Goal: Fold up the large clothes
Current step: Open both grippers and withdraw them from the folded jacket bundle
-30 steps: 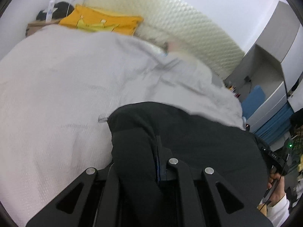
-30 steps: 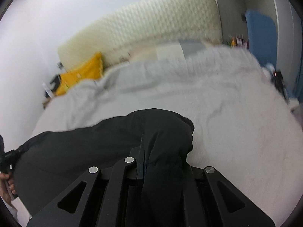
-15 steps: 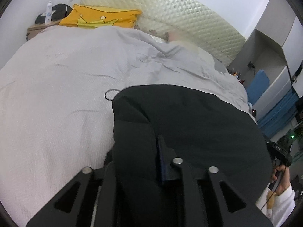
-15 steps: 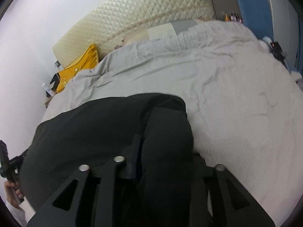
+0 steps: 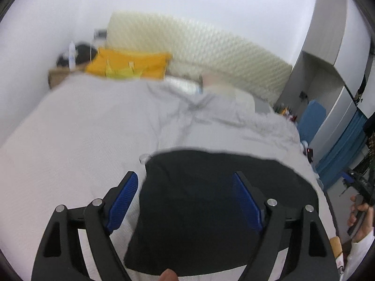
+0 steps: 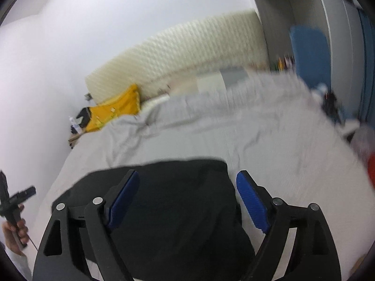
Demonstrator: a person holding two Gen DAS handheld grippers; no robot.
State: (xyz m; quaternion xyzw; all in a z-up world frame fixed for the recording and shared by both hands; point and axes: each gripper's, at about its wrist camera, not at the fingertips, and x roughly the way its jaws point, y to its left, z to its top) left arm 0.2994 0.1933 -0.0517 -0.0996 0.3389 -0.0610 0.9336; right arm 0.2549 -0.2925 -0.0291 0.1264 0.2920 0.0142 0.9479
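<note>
A black garment (image 5: 211, 201) lies folded flat on the grey bedspread (image 5: 82, 128) near the bed's foot. My left gripper (image 5: 185, 178) is open, its blue-padded fingers (image 5: 124, 196) apart above the garment's left corner, holding nothing. In the right wrist view the same garment (image 6: 178, 206) lies under my right gripper (image 6: 187, 178), which is open and empty over the garment's right corner. Both views are blurred by motion.
A yellow pillow (image 5: 131, 65) and a cream quilted headboard (image 5: 211, 49) are at the bed's far end. A nightstand with a bottle (image 5: 71, 56) stands at the far left. Grey wardrobes (image 5: 328, 70) and a blue panel (image 5: 311, 119) are to the right.
Both grippers were shut on the black garment's corners; now both have opened, let it go and pulled back and up. The garment lies flat on the bed.
</note>
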